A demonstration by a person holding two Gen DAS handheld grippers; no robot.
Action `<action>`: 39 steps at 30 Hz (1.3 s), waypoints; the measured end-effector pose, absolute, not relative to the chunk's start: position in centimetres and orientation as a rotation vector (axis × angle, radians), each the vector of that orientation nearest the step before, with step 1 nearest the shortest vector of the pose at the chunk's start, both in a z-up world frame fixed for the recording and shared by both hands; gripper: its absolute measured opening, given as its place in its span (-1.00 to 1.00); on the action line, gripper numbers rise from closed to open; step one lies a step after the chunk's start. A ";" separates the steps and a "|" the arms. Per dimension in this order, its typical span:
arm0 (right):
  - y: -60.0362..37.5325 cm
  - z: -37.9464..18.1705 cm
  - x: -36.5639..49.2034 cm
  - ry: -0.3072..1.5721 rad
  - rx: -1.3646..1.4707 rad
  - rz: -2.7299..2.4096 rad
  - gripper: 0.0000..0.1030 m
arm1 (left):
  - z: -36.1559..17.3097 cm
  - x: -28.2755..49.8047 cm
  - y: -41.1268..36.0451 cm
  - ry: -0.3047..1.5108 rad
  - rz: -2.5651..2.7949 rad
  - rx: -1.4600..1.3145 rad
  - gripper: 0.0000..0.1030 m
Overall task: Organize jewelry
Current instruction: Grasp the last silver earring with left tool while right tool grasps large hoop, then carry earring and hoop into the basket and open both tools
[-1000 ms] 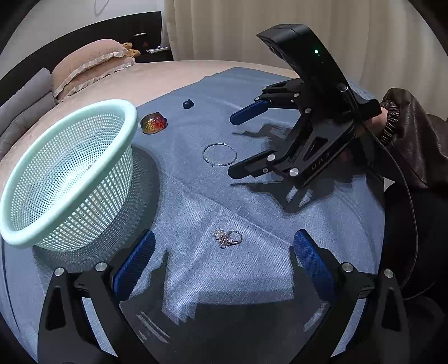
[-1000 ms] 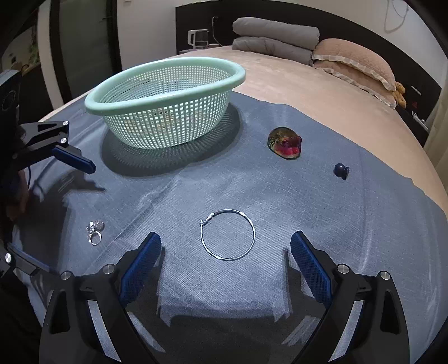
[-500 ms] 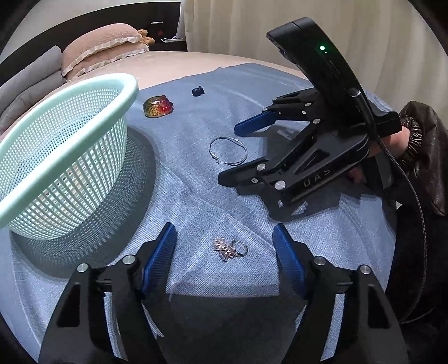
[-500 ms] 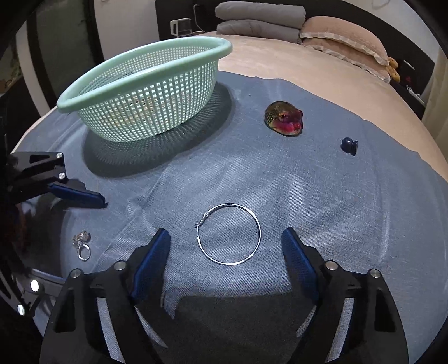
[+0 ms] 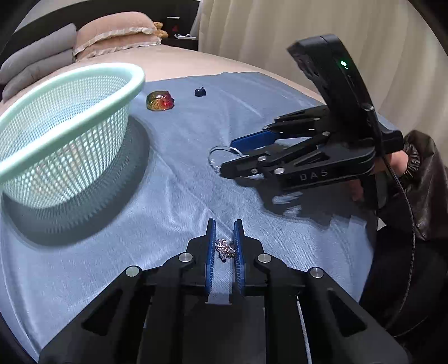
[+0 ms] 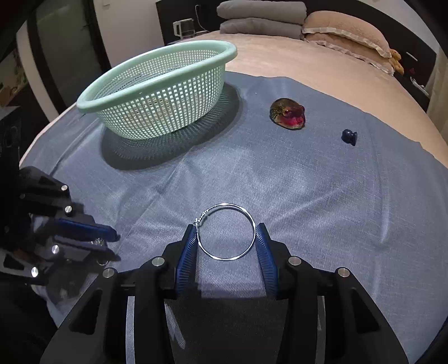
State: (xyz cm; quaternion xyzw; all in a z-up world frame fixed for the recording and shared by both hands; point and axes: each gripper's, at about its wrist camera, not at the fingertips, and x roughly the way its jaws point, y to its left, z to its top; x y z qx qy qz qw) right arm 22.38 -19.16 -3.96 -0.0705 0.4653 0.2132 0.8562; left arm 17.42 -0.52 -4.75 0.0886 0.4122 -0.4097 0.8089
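My left gripper is shut on a small silver ring cluster low over the blue cloth; it also shows in the right wrist view. My right gripper has closed its pads against both sides of a thin silver hoop lying on the cloth; it also shows in the left wrist view, where part of the hoop sticks out. A mint green mesh basket stands to the left; it also shows in the left wrist view.
A red and gold brooch and a small dark blue stud lie on the blue cloth farther back. The cloth covers a bed with pillows and folded grey blankets behind. A curtain hangs at the right.
Both grippers moved forward and down and closed: the left onto the ring cluster, the right against the hoop. Both were open before.
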 end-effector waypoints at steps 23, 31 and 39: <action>-20.4 7.3 19.4 0.667 -0.016 0.424 -0.21 | 8.4 17.4 6.0 0.621 -0.734 0.193 -0.82; -15.2 10.9 25.2 0.585 -0.009 0.468 -0.21 | 11.2 23.9 6.0 0.598 -0.601 0.160 -0.82; -11.4 5.9 30.5 0.684 -0.001 0.466 -0.18 | 5.3 28.8 6.8 0.758 -0.473 0.104 -0.81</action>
